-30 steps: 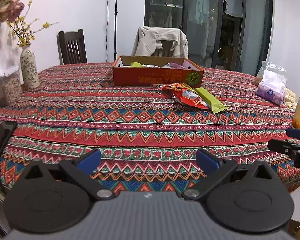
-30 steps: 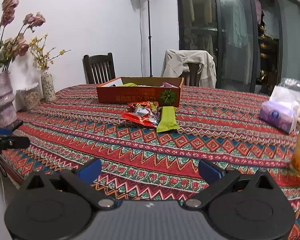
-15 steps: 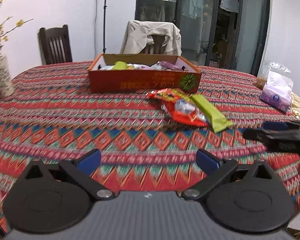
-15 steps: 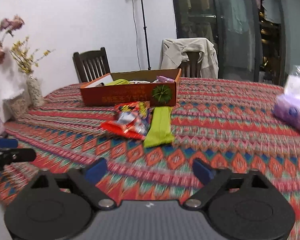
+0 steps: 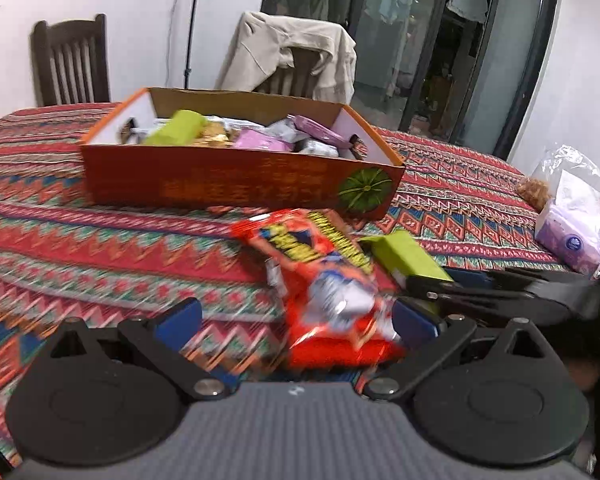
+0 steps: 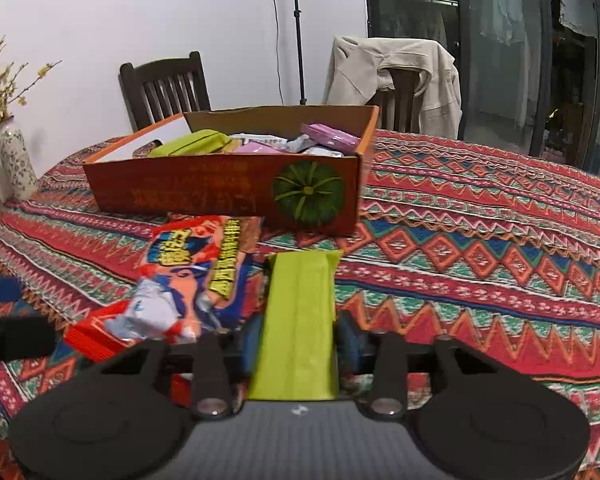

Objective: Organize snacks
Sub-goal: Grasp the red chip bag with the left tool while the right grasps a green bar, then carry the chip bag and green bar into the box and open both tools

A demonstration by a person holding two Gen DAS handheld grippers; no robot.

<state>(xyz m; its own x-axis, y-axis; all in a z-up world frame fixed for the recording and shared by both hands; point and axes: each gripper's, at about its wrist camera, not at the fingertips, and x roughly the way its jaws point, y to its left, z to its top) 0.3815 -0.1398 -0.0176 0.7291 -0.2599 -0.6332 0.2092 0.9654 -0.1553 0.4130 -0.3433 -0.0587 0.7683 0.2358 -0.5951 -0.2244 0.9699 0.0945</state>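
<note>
On a round table under a red zigzag-patterned cloth [image 6: 480, 240], an orange cardboard box [image 6: 204, 192] holds assorted snacks. Angled downward, the right gripper [image 6: 296, 340], jaws just closed, clamps a lime-green snack bar [image 6: 300, 312]; the left gripper [image 5: 296, 320] gapes wide around a red crinkly snack packet [image 5: 320, 288].

The tablecloth [image 6: 480, 248] was woven cloth with a matt, slightly ribbed surface. The box [image 6: 204, 192] near the tabletop's far edge was cardboard: printed and fairly matt outside, plain white and brown inside. The red snack packet [image 5: 320, 280] was glossy crinkled foil film; the green packet [image 6: 300, 312] a smoother wrapper with a dull sheen. The right gripper [image 6: 298, 340] had matt black plastic arms, blue pads and bright metal pivot pins. The chair [image 6: 168, 88] was dark wood, the jacket [image 6: 400, 72] soft cloth, the vase [image 6: 16, 160] speckled ceramic.
</note>
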